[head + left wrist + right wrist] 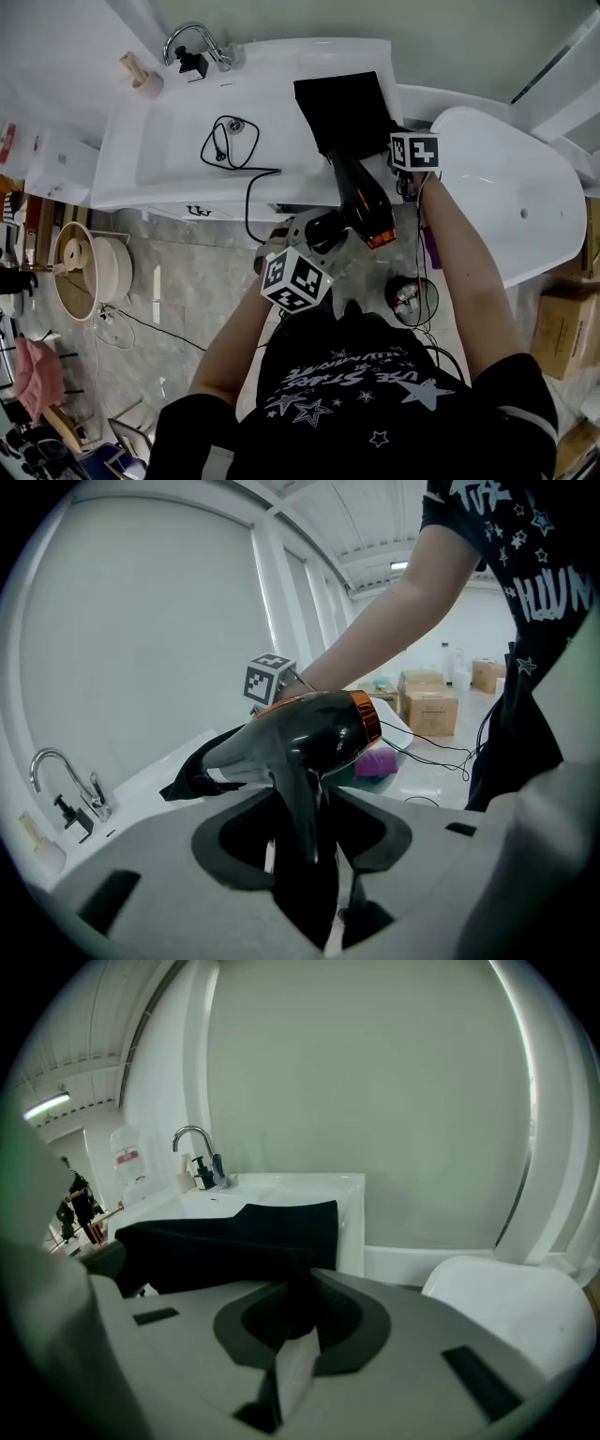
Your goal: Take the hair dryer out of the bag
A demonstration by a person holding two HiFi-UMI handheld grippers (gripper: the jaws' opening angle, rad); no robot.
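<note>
Hair dryer (361,202): black with an orange ring at its rear end; held in the air just in front of the tabletop (281,84), off its near right corner.
Long axis: the barrel runs from the bag's mouth back toward me, orange end nearest me, front end toward the bag.
Handle: branches off the barrel to the left in the head view and sits between my left jaws.
Left tool (305,827): half open, clamped on the handle; the pads press on both sides of it.
Bag (342,108): flat black cloth lying on the right part of the tabletop, mouth facing me and the dryer.
Dryer to bag: the front end meets the cloth at the mouth; I cannot tell whether any of it is inside.
Right tool (295,1312): all but closed, pinching a fold of the bag's near edge; it sits just right of the dryer and nearer the bag than the left.
Coming move, my judgement: draw the left tool along the barrel line, away from the mouth and toward me, while the right pins the cloth.
Cord (230,145): black, looped in the basin, dropping over the front edge; likely the dryer's, so it may drag.
Surroundings: faucet (192,42) at the back left; white bathtub (506,197) to the right.
</note>
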